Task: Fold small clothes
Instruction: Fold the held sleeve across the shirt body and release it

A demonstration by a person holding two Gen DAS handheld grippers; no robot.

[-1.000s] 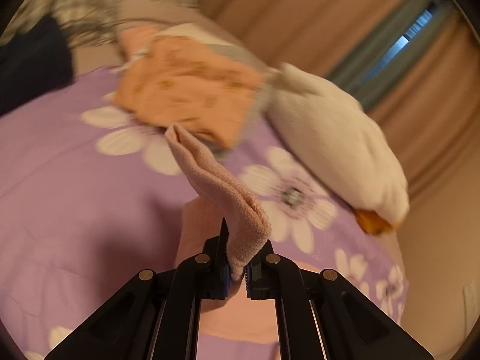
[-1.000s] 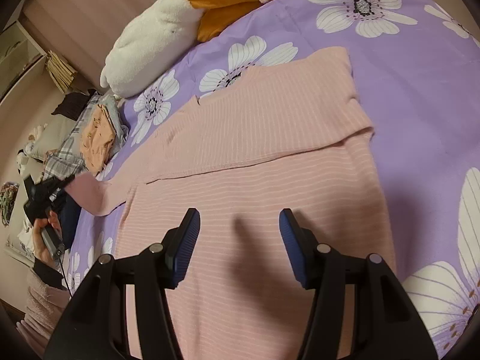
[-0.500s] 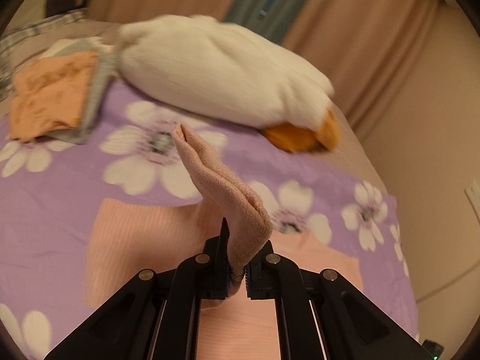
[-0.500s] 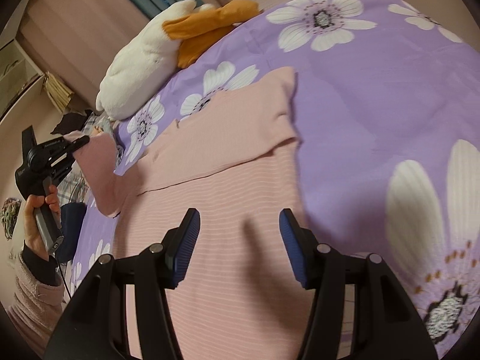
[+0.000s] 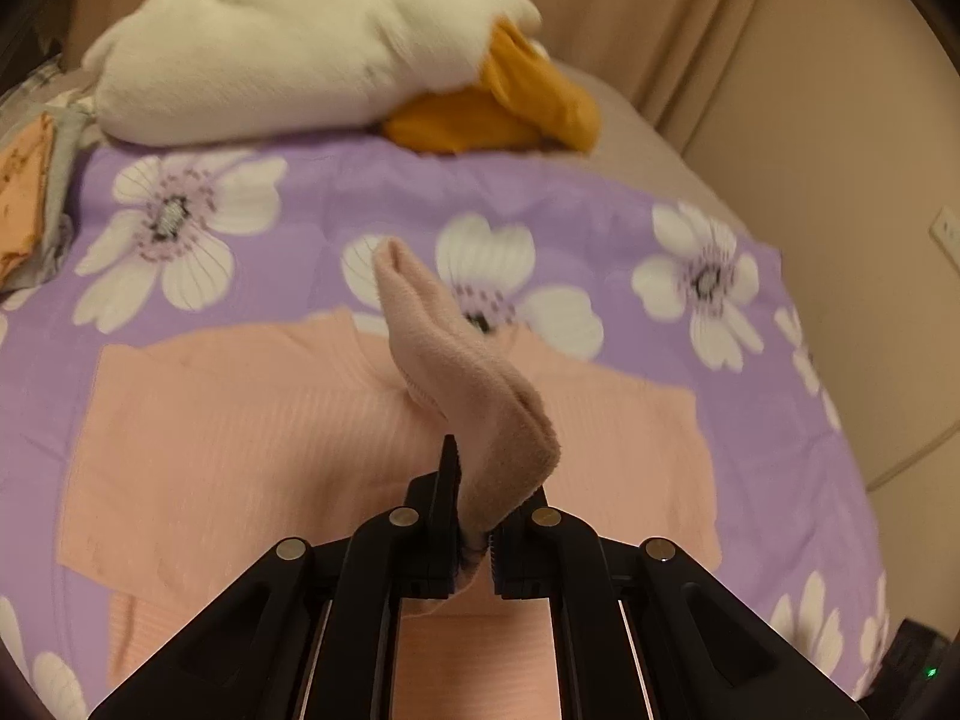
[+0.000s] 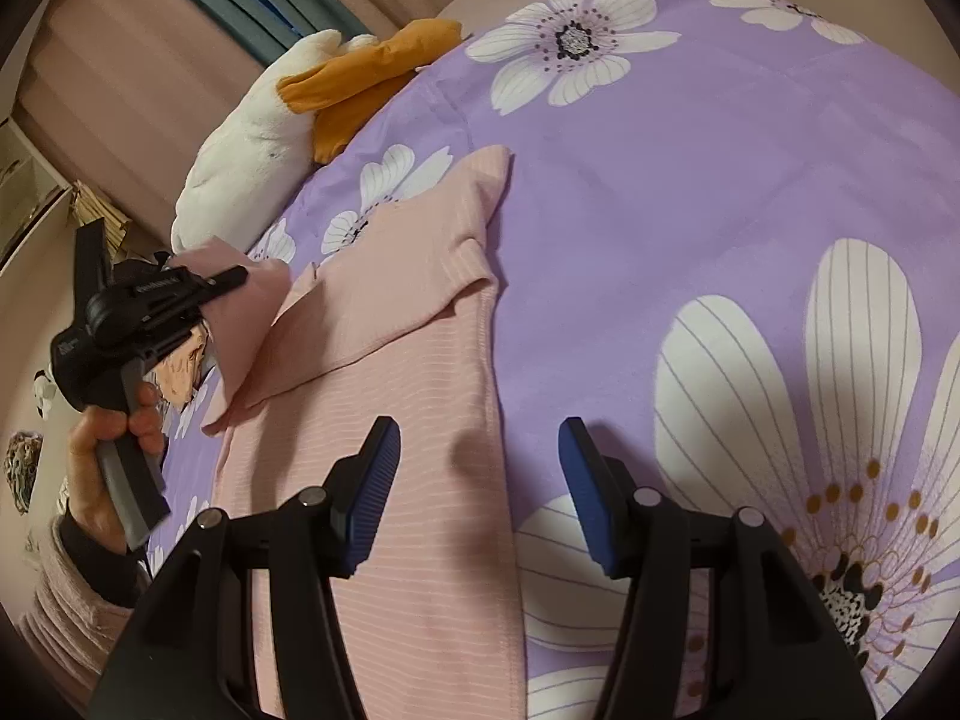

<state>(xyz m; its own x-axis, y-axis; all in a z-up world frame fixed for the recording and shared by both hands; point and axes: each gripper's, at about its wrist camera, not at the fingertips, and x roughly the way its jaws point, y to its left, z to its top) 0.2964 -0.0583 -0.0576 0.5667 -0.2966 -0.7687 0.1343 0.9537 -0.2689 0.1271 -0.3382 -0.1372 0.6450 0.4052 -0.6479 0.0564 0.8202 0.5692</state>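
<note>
The left hand-held gripper (image 5: 474, 546) is clamped on the pink sleeve (image 5: 462, 372); the right hand-held gripper (image 6: 480, 498) stands apart above the sweater (image 6: 384, 480).

Left gripper (image 5: 477, 531): jaws clamped on pink sleeve cuff (image 5: 480, 420), lifted above pink sweater (image 5: 252, 438)
Sweater: lies flat on purple flowered bedspread (image 5: 360, 192)
Far edge: white plush duck (image 5: 288, 42), orange bill
Left edge: folded orange garment (image 5: 21, 192)

Pink ribbed sweater (image 5: 252, 438) lying flat on the purple floral bedspread (image 5: 336, 198), one sleeve already folded across its body; the other sleeve's cuff (image 5: 480, 414) (fuzzy, doubled over) lifted above the chest.
</note>
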